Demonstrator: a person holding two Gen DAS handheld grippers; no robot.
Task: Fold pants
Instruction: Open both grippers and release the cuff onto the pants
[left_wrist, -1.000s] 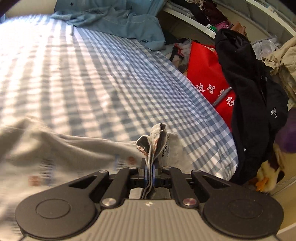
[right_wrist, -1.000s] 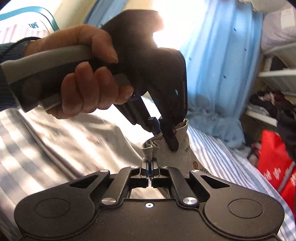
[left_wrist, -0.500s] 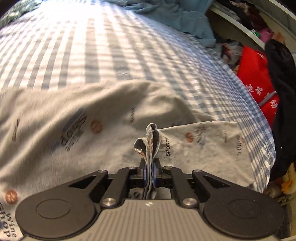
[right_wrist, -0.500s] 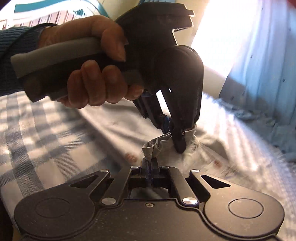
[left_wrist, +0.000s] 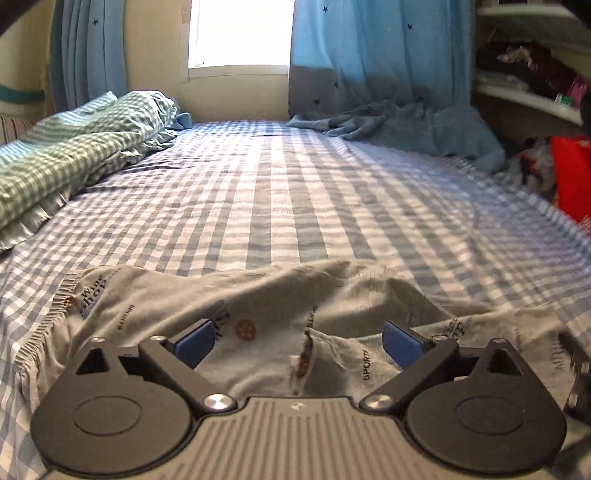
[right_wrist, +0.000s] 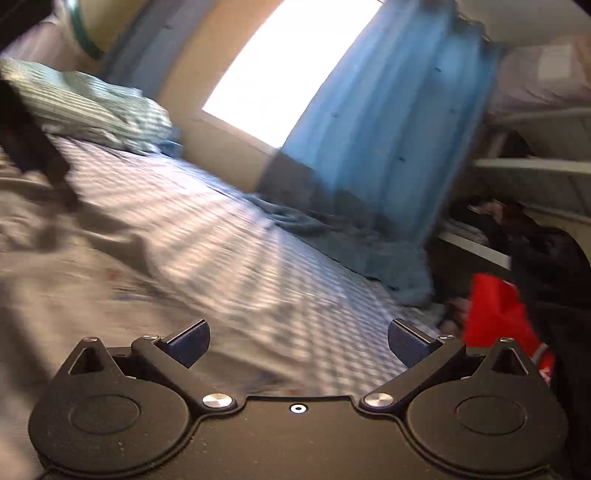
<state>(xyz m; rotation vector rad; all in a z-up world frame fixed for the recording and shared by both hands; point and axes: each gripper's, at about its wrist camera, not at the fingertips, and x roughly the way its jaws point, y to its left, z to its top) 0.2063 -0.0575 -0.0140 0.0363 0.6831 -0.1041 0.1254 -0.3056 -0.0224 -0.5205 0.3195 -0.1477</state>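
Blue-padded jaws of the left gripper (left_wrist: 298, 338) are opening wide over the grey printed pants (left_wrist: 258, 314), nothing gripped; the right gripper (right_wrist: 298, 341) is opening too, over bare checked bedsheet (right_wrist: 258, 266). The released hem could be snagged, and the fold undone.

The grey pants (left_wrist: 258, 306) carry printed words: "Wine Shop" near the elastic waistband and "SPORT" lower down. Other small prints on them are unreadable.

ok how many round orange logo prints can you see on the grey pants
3, in the left wrist view: one by the waistband at the left, one mid-cloth between the open fingers, one on the raised fold. Folds of the grey pants may hide more.
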